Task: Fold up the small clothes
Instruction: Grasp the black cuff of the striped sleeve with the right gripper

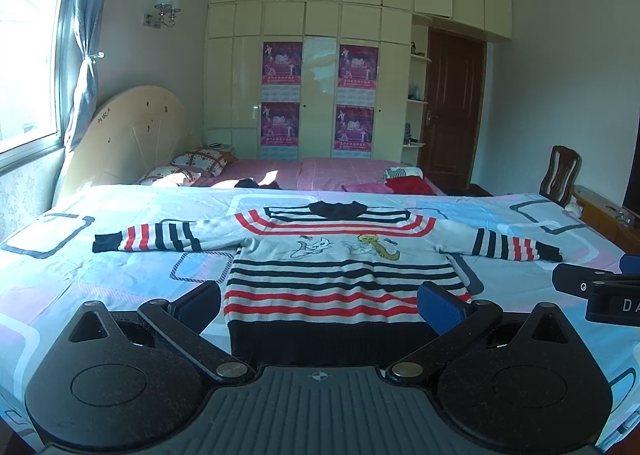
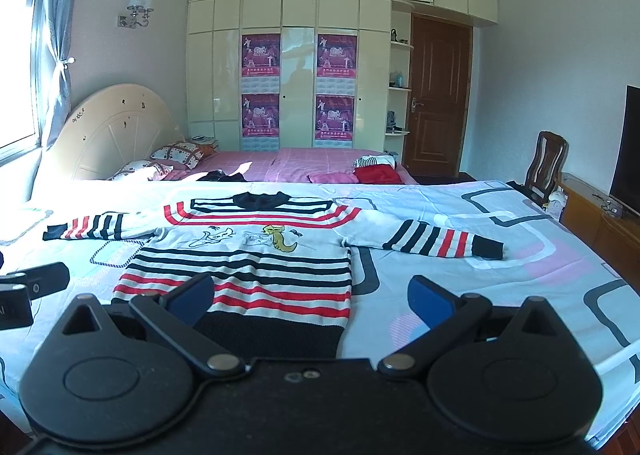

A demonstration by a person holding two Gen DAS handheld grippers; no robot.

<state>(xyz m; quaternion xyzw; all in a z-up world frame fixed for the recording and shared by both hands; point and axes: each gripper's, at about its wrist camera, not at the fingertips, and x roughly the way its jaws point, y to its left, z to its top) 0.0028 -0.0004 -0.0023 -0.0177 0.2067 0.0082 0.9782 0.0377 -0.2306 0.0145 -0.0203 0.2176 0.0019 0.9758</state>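
Knitwear lies flat on the bed [image 1: 120, 275]: a small striped sweater [image 1: 340, 267], sleeves spread. We hold left gripper [image 1: 320, 301] and right gripper [image 2: 312, 297] with fingers apart, empty. Soft and floppy, we judge; pinch a cuff [image 2: 486, 247] or the hem.

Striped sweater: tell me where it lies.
The striped sweater lies flat, sleeves spread, on the patterned bedsheet, ahead of both open grippers.
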